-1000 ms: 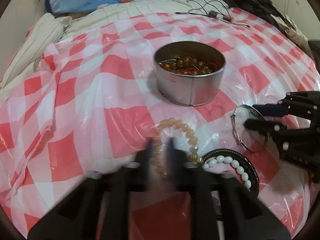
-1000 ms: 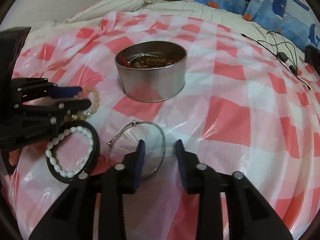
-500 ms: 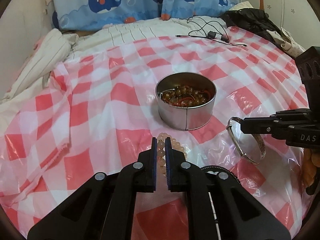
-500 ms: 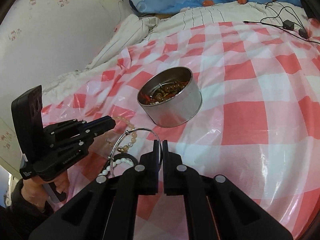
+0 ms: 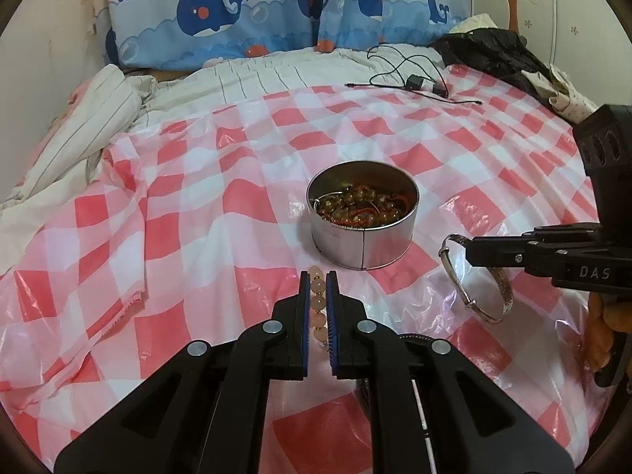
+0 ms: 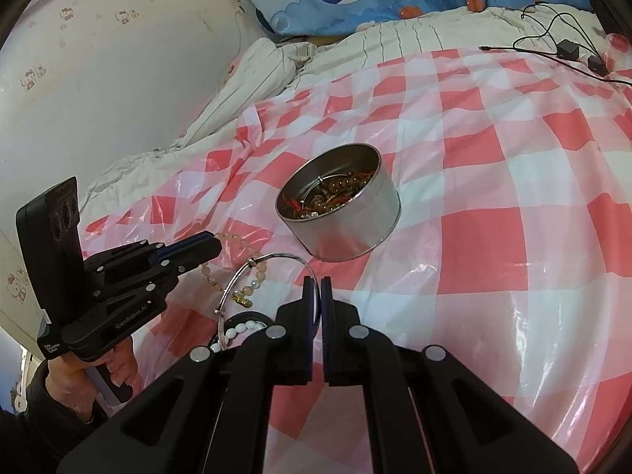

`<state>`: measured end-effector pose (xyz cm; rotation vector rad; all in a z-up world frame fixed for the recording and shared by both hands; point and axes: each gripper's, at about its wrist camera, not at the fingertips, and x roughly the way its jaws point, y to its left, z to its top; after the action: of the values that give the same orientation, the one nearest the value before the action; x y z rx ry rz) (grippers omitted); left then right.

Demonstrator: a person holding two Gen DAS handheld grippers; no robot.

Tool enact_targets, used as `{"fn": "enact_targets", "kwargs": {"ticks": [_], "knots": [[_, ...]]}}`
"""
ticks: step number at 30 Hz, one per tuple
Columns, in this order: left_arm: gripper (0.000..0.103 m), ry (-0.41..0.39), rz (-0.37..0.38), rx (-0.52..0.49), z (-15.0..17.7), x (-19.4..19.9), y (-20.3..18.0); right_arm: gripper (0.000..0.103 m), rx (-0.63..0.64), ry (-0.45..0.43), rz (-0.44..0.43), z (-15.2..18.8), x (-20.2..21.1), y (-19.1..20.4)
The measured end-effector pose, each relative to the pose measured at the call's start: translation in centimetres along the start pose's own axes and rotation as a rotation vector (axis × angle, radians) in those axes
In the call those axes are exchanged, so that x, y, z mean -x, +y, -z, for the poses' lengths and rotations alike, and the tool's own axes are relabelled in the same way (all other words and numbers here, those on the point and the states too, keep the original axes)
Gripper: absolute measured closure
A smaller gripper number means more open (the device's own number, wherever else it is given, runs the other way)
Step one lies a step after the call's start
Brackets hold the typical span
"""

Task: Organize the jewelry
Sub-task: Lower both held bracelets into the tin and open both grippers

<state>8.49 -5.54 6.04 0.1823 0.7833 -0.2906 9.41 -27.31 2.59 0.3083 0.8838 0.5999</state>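
Observation:
My left gripper (image 5: 317, 276) is shut on a peach bead bracelet (image 5: 318, 304), lifted above the cloth; from the right wrist view the same gripper (image 6: 215, 247) shows with the bracelet (image 6: 237, 239) hanging from it. My right gripper (image 6: 315, 282) is shut on a thin silver bangle (image 6: 241, 276), which tilts up off the cloth; the left wrist view shows that gripper (image 5: 470, 251) holding the bangle (image 5: 480, 290). A round metal tin (image 5: 363, 245) (image 6: 355, 233) with beads and red cord inside stands just beyond both grippers.
A white pearl bracelet inside a black ring (image 6: 237, 330) lies on the red and white checked plastic cloth (image 5: 177, 217) below the bangle. A black cable with adapters (image 5: 414, 81) lies at the far edge. Striped bedding (image 5: 71, 146) bunches on the left, dark clothes (image 5: 493, 55) at the back right.
Both grippers closed on their pieces and rose: the left lifted the peach bracelet off the cloth, and the right shut on the bangle, rolled and tipped it up.

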Motion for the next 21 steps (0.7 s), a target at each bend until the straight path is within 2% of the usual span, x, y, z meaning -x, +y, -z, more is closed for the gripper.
{"fn": "enact_targets", "kwargs": {"ticks": [12, 21], "knots": [[0.096, -0.054, 0.081, 0.036, -1.3, 1.5, 0.3, 0.099, -0.022, -0.058, -0.002, -0.7, 1.1, -0.2], [0.096, -0.088, 0.169, 0.064, -5.0, 1.5, 0.0, 0.099, -0.006, -0.12, 0.037, -3.6, 1.9, -0.3]]}}
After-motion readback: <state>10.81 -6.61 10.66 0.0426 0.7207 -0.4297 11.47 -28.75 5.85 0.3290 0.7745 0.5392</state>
